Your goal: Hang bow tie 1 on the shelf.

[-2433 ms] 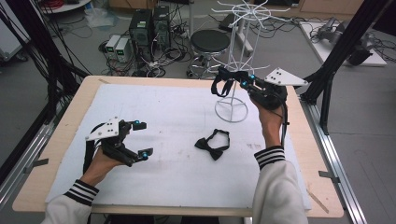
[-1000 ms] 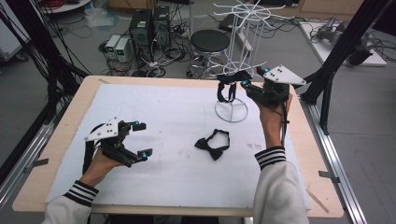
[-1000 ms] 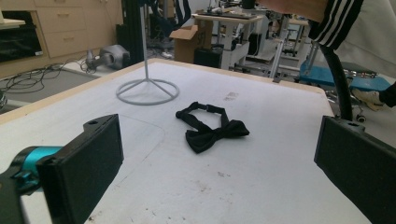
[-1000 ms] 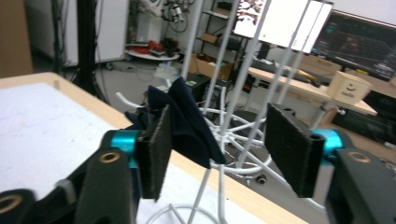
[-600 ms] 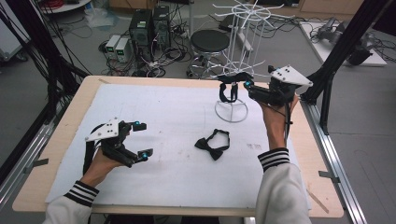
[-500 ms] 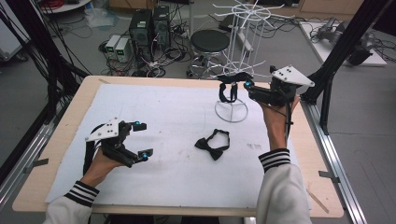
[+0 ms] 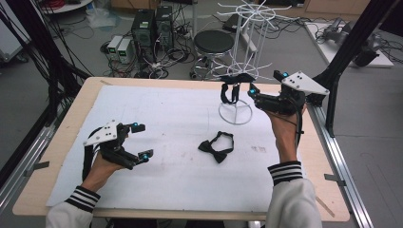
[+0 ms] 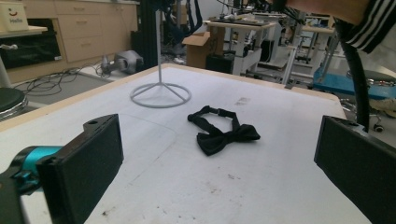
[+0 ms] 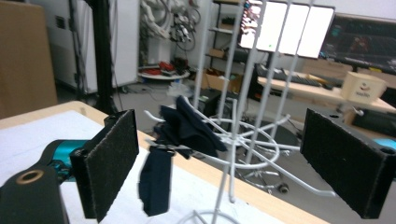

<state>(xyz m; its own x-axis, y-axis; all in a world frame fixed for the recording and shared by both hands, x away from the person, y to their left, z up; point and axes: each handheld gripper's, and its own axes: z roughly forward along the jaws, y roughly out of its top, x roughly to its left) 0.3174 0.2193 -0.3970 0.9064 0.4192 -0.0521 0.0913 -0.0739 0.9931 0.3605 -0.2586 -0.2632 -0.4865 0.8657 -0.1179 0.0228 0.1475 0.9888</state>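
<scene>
The right tongs [image 7: 251,88] stand wide and empty beside a dark bow tie [image 9: 184,128] hung on the wire rack [image 7: 243,52], so next seemingly comes the second bow tie [image 7: 217,147] on the table [image 7: 180,111], near the wide, idle left tongs [image 7: 141,140].

Open mat [image 7: 166,114] btwn grippers; wire rack [image 7: 236,102], bow tie [image 7: 216,147] mid-right.

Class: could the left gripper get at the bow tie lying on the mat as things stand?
Probably yes. The left gripper is open, facing the bow tie, with bare mat between them.
</scene>
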